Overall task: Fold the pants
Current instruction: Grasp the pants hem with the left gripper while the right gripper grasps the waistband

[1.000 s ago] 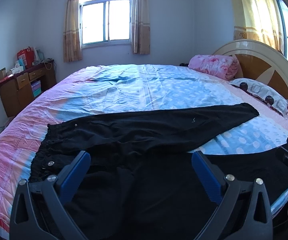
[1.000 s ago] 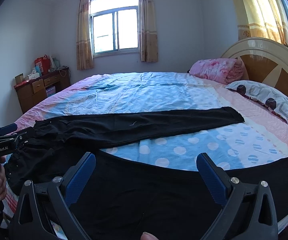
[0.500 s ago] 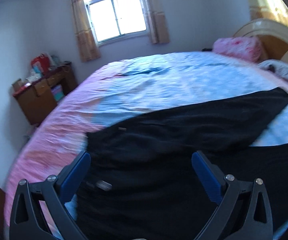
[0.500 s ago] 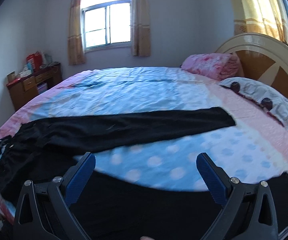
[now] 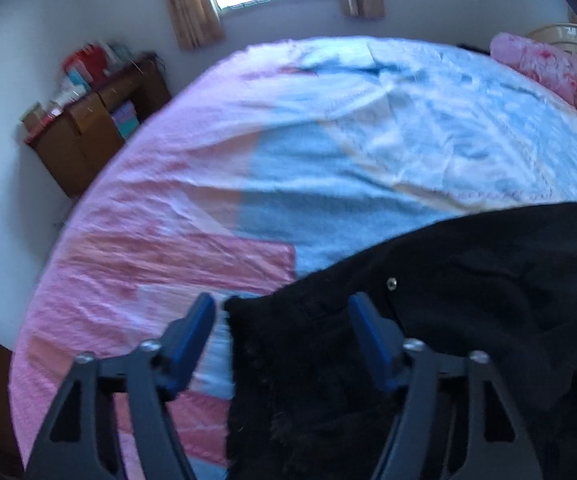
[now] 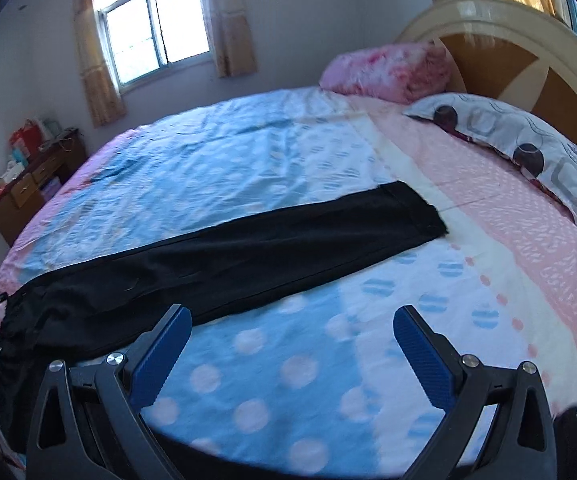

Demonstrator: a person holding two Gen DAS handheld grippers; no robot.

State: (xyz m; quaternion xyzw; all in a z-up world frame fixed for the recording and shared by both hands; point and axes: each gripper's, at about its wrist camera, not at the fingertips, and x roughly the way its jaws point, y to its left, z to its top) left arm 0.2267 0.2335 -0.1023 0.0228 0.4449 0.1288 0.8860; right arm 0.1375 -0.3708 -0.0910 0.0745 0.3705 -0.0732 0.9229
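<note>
Black pants (image 5: 468, 300) lie spread on the bed (image 5: 168, 220). My left gripper (image 5: 284, 322) points down at the waistband corner (image 5: 256, 316). Its jaws are closing with that corner between them; the left pad (image 5: 194, 332) still stands off the cloth. In the right wrist view the far leg (image 6: 268, 252) runs from the left edge to its hem (image 6: 416, 208). My right gripper (image 6: 292, 340) hangs open over dotted blue sheet (image 6: 296, 372), nothing between its fingers. A scrap of the near leg (image 6: 568, 416) shows at the lower right.
A wooden desk (image 5: 88, 132) with clutter stands by the wall left of the bed. At the head end are a folded pink quilt (image 6: 388, 68), a patterned pillow (image 6: 520, 148) and the curved headboard (image 6: 508, 36). A curtained window (image 6: 156, 28) is behind.
The left gripper has swung left and down onto the waistband corner, and its jaws have narrowed. The right gripper has moved right along the bed; the near leg has slipped below its view.
</note>
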